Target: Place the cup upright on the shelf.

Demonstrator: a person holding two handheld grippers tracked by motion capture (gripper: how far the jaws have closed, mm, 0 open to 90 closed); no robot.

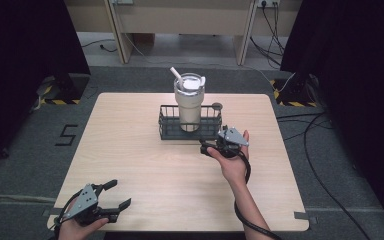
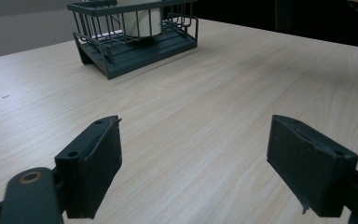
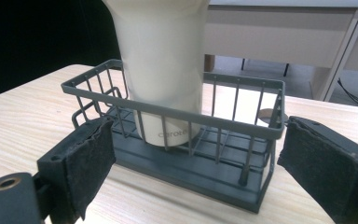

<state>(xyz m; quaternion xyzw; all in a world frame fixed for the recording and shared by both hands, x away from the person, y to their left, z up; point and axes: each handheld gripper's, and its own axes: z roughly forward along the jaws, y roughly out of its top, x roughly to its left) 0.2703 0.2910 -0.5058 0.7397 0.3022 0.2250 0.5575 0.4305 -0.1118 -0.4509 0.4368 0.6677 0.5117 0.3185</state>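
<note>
1. One wooden table (image 1: 145, 165) in front of me, and on it one dark wire basket (image 1: 167, 131) sitting toward the far middle.
2. One cream tumbler (image 1: 189, 102) stands upright inside that basket, with one lid and one white straw (image 1: 176, 75) poking out at a tilt.
3. One small dark round disc (image 1: 217, 106) lies on the table just behind the basket's right end.
4. Two grippers, one in each of my hands. My left gripper (image 1: 116, 195) hovers near the table's near-left corner, well apart from the basket, jaws spread wide and nothing between them.
5. In the left gripper view my two pads (image 2: 95, 161) frame bare wood, the basket far ahead.
6. My right gripper (image 1: 206, 148) sits just beside the basket's near right corner, pointing at it.
7. In the right gripper view both pads (image 3: 88, 161) are splayed apart, flanking the basket's near side; gripping nothing. Whether they touch the wire, I can't tell.
8. The tumbler's base rests on the basket floor, a faint printed word on its lower wall.
</note>
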